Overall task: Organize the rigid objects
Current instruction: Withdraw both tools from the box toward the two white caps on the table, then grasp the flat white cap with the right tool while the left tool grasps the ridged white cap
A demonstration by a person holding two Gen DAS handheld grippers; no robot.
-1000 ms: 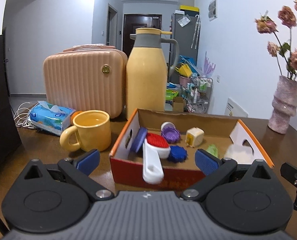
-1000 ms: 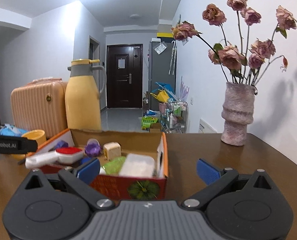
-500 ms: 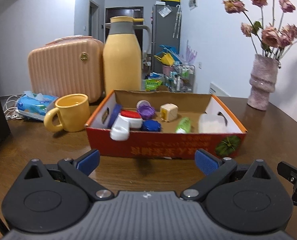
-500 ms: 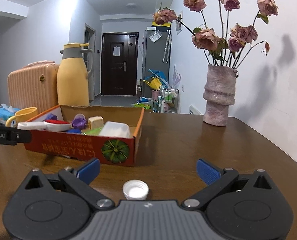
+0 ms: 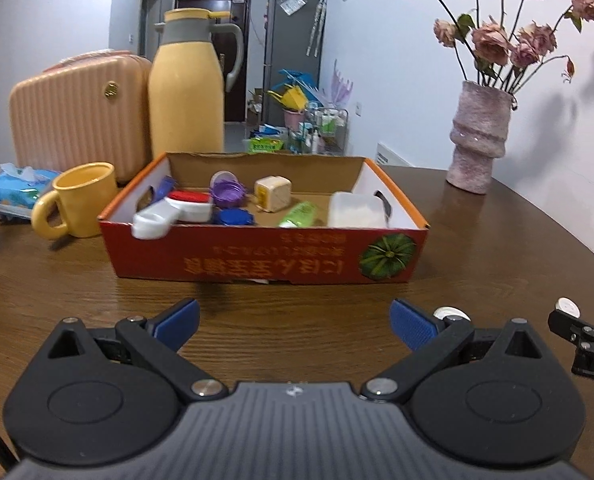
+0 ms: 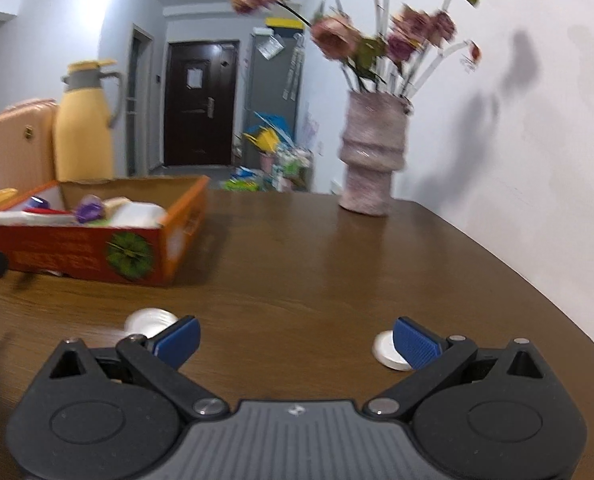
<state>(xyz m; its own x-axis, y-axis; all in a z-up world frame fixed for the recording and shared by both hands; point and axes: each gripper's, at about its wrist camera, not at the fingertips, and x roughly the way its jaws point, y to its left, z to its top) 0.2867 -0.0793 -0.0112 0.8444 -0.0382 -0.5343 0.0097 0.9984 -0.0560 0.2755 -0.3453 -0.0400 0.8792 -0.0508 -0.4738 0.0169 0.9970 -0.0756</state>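
Note:
An orange cardboard box [image 5: 265, 264] stands on the brown table and holds a white scoop [image 5: 157, 220], purple and blue caps [image 5: 227, 194], a cream cube [image 5: 273, 198], a green tube [image 5: 299, 214] and a clear tub [image 5: 357, 210]. My left gripper [image 5: 293, 322] is open and empty, in front of the box. My right gripper [image 6: 295, 338] is open and empty, right of the box [image 6: 93, 248]. Two white caps lie on the table, one by its left finger [image 6: 149, 320], one by its right finger [image 6: 389, 354].
A yellow mug [image 5: 77, 200], tissue pack [image 5: 15, 188], peach case [image 5: 77, 116] and yellow thermos [image 5: 189, 88] stand left and behind the box. A pink vase with dried roses [image 5: 481, 136] stands at the back right near the wall. The table edge curves at right.
Both grippers have pulled back from the box. The right gripper has swung to the right, so a second white cap now shows by its right finger.

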